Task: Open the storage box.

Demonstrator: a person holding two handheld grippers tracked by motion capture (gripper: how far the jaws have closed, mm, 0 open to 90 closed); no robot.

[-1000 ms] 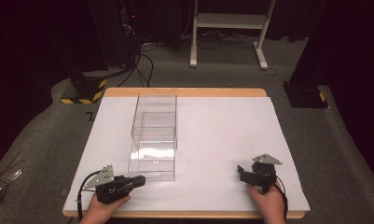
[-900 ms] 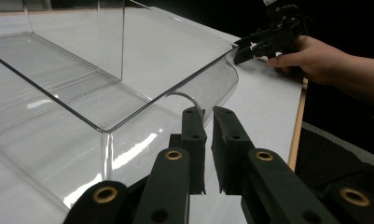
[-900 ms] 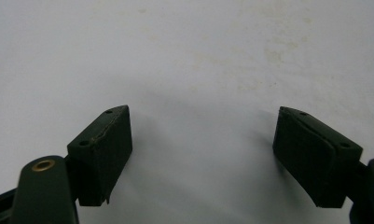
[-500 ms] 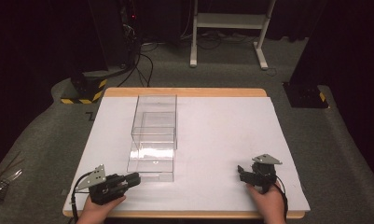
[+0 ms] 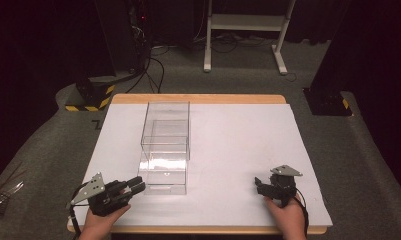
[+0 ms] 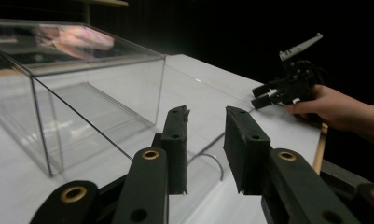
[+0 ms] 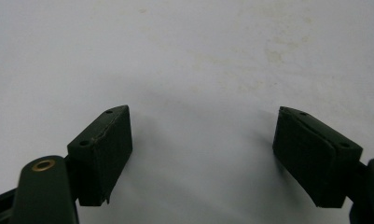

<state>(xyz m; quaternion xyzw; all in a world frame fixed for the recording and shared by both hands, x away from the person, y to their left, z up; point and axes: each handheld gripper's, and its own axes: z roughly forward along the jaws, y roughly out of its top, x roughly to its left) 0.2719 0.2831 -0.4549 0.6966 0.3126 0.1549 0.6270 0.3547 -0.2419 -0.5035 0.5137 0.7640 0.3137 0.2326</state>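
We see clear box (image 5: 165, 147) on table (image 5: 238, 140) left of centre, left gripper (image 5: 133, 188) just beside its near-left corner, right gripper (image 5: 262, 185) well apart at near right edge.

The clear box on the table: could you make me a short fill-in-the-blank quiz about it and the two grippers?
1. The box is made of ____ plastic.
2. The gripper nearest the box is the ____ gripper.
3. Between the pads of the right gripper there is ____.
4. The table has a ____ top.

Missing words: clear; left; nothing; white
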